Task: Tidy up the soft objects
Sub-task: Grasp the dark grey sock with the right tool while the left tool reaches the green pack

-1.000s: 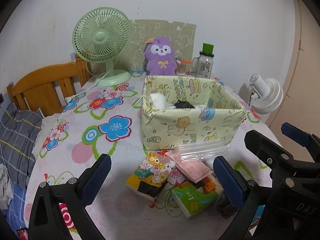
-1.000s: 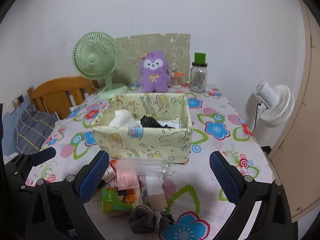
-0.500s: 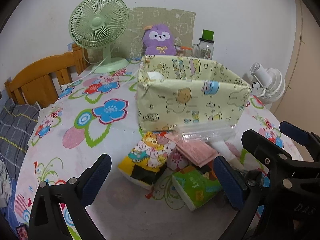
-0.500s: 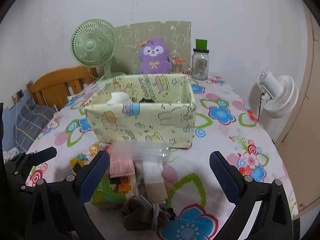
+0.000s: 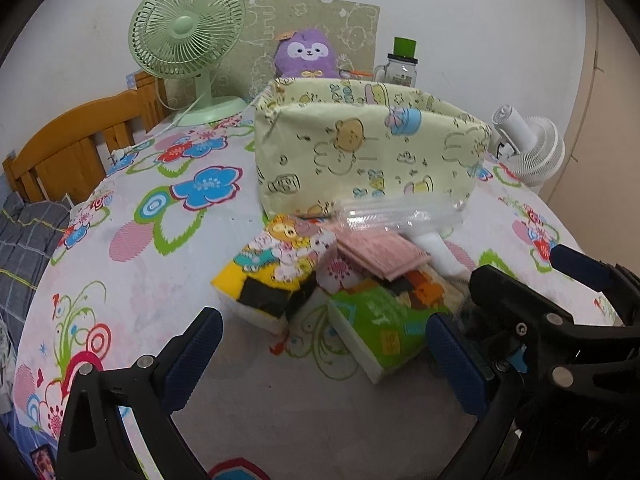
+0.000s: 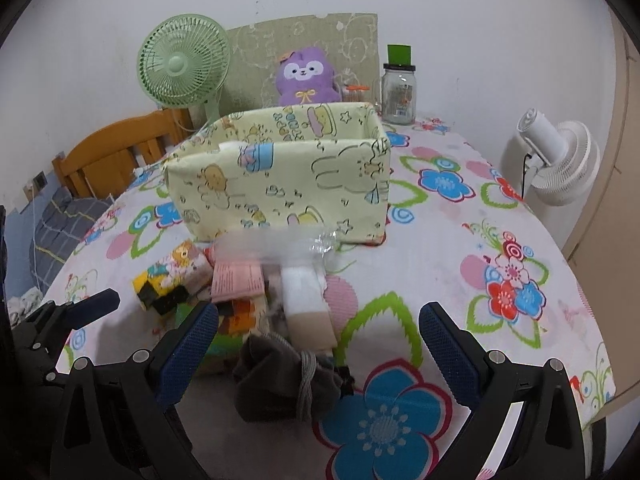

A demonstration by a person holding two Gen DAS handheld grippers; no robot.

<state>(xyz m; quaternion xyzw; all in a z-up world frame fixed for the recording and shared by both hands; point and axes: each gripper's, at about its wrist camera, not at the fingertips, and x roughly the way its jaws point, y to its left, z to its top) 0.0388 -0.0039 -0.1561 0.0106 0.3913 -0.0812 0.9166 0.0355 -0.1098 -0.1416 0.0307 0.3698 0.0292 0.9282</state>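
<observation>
On the flower-print tablecloth [image 6: 460,240], near the pale yellow cartoon-print fabric box [image 6: 288,184], lies a heap of soft things. Only the right wrist view shows the dark grey knotted cloth bundle [image 6: 284,380] at its near edge and the white-and-beige folded sock [image 6: 306,308]; the left wrist view shows the green tissue packet [image 5: 380,328] and yellow cartoon tissue packet [image 5: 276,268] whole. A clear plastic wrapper [image 6: 276,246] is blurred, and the box's contents are mostly hidden. The left gripper [image 5: 320,364] and right gripper [image 6: 318,356] hover low, jaws spread wide, holding nothing
</observation>
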